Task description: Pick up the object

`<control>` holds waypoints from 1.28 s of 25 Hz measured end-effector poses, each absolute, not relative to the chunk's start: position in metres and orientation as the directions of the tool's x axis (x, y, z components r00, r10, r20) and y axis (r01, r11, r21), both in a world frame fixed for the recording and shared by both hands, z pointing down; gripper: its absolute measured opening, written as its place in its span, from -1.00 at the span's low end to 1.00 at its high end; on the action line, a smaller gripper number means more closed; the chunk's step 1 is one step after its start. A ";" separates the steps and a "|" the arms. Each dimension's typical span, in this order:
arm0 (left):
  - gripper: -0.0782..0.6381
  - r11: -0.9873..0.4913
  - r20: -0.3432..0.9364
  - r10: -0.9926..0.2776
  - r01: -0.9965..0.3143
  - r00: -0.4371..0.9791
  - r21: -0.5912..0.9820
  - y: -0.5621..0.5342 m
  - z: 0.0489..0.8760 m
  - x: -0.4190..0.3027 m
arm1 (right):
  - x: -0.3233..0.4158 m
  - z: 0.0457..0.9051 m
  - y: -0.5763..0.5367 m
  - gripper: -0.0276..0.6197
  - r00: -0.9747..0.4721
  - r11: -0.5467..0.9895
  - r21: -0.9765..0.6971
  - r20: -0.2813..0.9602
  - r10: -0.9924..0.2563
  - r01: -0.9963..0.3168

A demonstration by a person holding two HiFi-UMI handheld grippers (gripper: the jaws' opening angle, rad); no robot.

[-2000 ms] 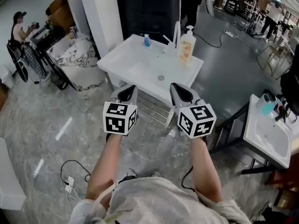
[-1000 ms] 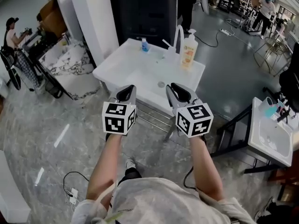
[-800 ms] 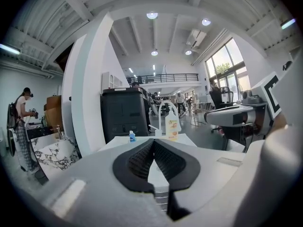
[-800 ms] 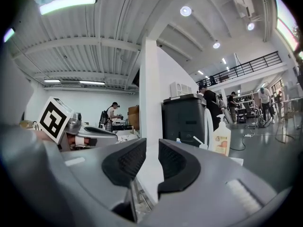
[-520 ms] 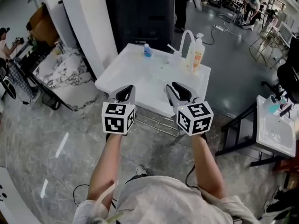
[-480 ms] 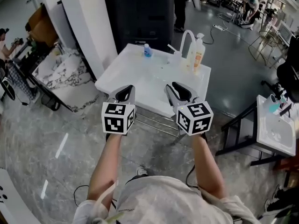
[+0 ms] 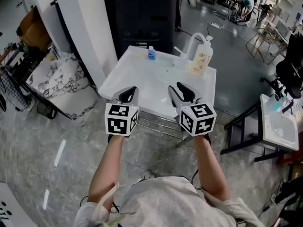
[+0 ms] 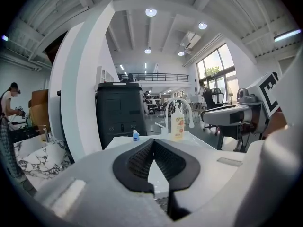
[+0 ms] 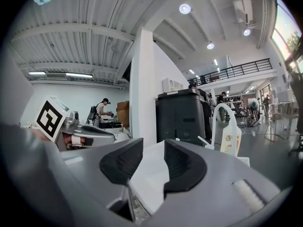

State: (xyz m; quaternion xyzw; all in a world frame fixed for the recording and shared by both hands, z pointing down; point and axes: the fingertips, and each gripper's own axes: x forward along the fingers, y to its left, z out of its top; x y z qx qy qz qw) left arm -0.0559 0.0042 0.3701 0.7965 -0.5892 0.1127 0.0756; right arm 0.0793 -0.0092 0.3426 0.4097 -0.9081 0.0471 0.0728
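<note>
A white sink [image 7: 112, 77] stands on a metal frame in front of me. On its far rim are a pump soap bottle [image 7: 203, 59] beside a curved white faucet [image 7: 194, 38], and a small blue bottle [image 7: 151, 54]. Both grippers hover side by side at the sink's near edge, touching nothing. My left gripper [image 7: 128, 95] is shut, its pads meeting with nothing between them [image 8: 154, 144]. My right gripper [image 7: 182, 92] is open; its jaws have just been opening, and only the sink top shows in the gap [image 9: 153, 151]. The soap bottle [image 9: 230, 138] lies ahead to its right.
A dark cabinet [image 7: 142, 18] stands behind the sink and a white pillar [image 7: 87, 30] at its left. Marble slabs [image 7: 54, 82] lean at the left. A second sink [image 7: 279, 126] on a black frame is at the right. Rack bars [image 7: 158, 122] run under the sink.
The person has walked forward, so the sink is closer and both grippers now reach its near edge. The right jaws stand wider apart than before.
</note>
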 end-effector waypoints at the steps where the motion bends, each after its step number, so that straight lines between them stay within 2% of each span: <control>1: -0.79 -0.299 0.266 -0.921 -0.954 0.286 -0.009 0.001 0.370 -0.060 | 0.075 0.343 -0.011 -0.52 -0.649 0.655 -0.025 0.173 -0.741 -0.755; 20: -0.79 -0.353 0.279 -0.899 -0.936 0.338 -0.003 -0.046 0.392 -0.087 | 0.045 0.357 -0.057 -0.35 -0.609 0.614 -0.029 0.168 -0.775 -0.789; 32: -0.79 -0.415 0.294 -0.871 -0.910 0.394 -0.010 -0.132 0.400 -0.083 | 0.045 0.365 -0.137 -0.34 -0.579 0.581 -0.040 0.162 -0.799 -0.813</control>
